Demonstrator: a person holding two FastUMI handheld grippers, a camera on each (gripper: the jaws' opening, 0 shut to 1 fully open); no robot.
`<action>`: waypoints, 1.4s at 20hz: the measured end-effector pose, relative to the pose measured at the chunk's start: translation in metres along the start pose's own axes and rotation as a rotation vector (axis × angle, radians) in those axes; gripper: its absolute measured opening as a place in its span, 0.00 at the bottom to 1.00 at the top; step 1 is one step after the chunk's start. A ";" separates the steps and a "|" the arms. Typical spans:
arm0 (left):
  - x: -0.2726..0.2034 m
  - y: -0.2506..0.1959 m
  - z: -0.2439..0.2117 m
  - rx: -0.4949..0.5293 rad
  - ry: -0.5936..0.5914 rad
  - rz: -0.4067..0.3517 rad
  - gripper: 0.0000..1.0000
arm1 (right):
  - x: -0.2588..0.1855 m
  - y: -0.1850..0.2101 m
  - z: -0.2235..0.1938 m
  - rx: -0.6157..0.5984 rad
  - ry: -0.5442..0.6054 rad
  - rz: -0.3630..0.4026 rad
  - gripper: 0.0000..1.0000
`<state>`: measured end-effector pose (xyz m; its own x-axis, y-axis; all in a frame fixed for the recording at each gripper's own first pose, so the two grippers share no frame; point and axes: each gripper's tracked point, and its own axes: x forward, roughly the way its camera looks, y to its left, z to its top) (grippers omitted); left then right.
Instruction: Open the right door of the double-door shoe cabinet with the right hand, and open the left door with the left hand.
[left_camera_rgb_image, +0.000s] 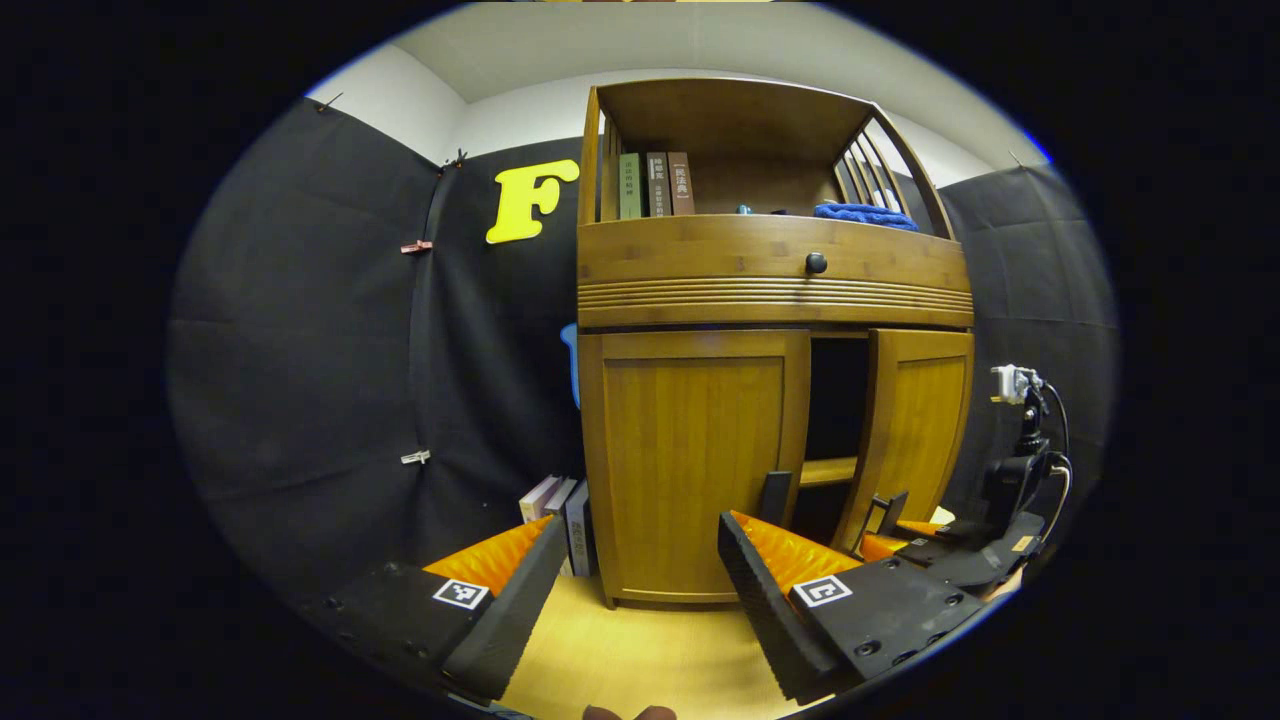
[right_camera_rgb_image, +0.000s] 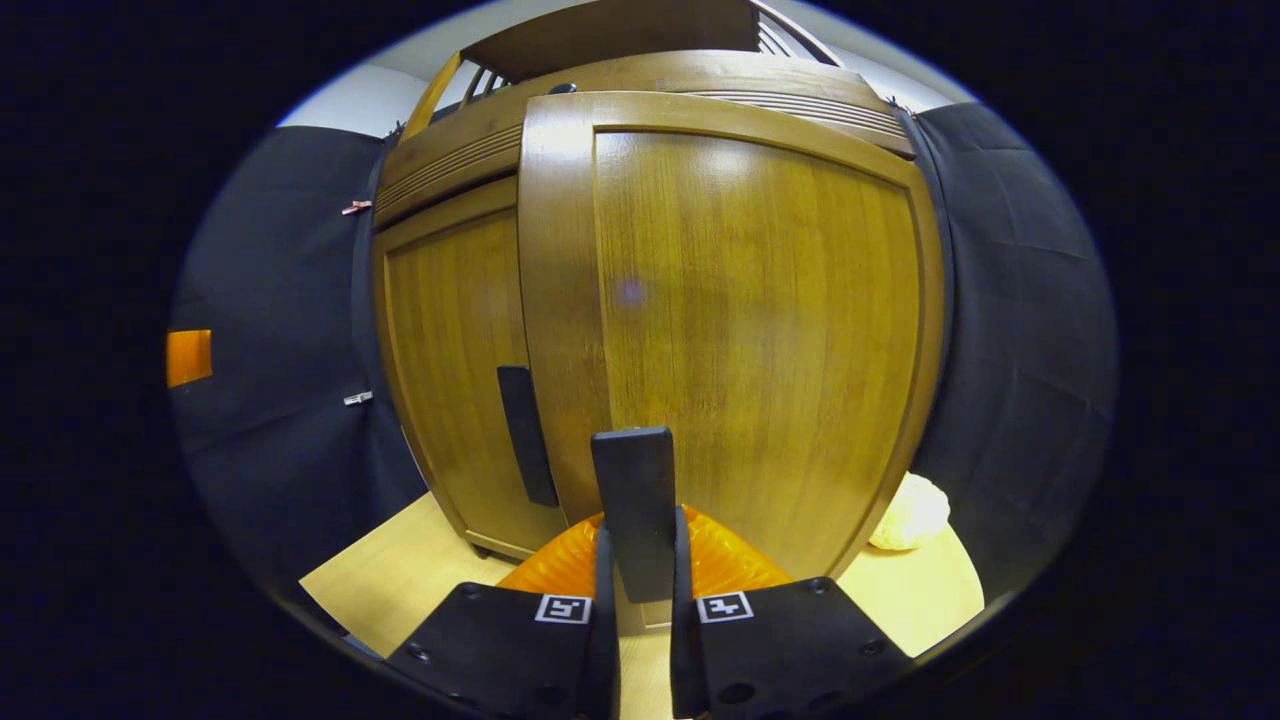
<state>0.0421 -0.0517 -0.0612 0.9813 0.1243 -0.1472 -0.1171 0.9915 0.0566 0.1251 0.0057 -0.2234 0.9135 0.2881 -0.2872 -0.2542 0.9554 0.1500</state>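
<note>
Left gripper (left_camera_rgb_image: 632, 570) held wide apart, grasping nothing, over the pale wooden floor (left_camera_rgb_image: 640, 650) — free room ahead to the closed left door (left_camera_rgb_image: 695, 465) and its dark handle (left_camera_rgb_image: 774, 497). Right gripper (right_camera_rgb_image: 637, 560) clamped on the right door's handle (right_camera_rgb_image: 633, 505), both fingers pressing. Right door (left_camera_rgb_image: 912, 425) ajar, a dark gap beside it showing a shelf edge. Farther up, drawer knob (left_camera_rgb_image: 816, 263), books (left_camera_rgb_image: 655, 185), blue cloth (left_camera_rgb_image: 865, 215) — cabinet interior mostly unseen.

The left claw (left_camera_rgb_image: 640, 570) gapes before the closed left door (left_camera_rgb_image: 695, 460); the right door (left_camera_rgb_image: 915, 435) stands ajar.
</note>
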 end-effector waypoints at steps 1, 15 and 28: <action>-0.001 -0.003 -0.001 0.002 0.001 -0.006 0.96 | -0.007 -0.003 -0.001 0.000 -0.001 -0.001 0.23; 0.005 -0.060 0.005 0.021 -0.012 -0.113 0.95 | -0.083 -0.054 -0.011 0.097 0.000 -0.075 0.23; 0.020 -0.114 -0.003 0.017 -0.014 -0.210 0.95 | -0.135 -0.124 0.004 -0.002 -0.039 -0.218 0.22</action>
<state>0.0748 -0.1618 -0.0735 0.9860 -0.0855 -0.1434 0.0925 0.9948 0.0428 0.0345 -0.1520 -0.1993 0.9584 0.0724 -0.2761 -0.0502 0.9950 0.0866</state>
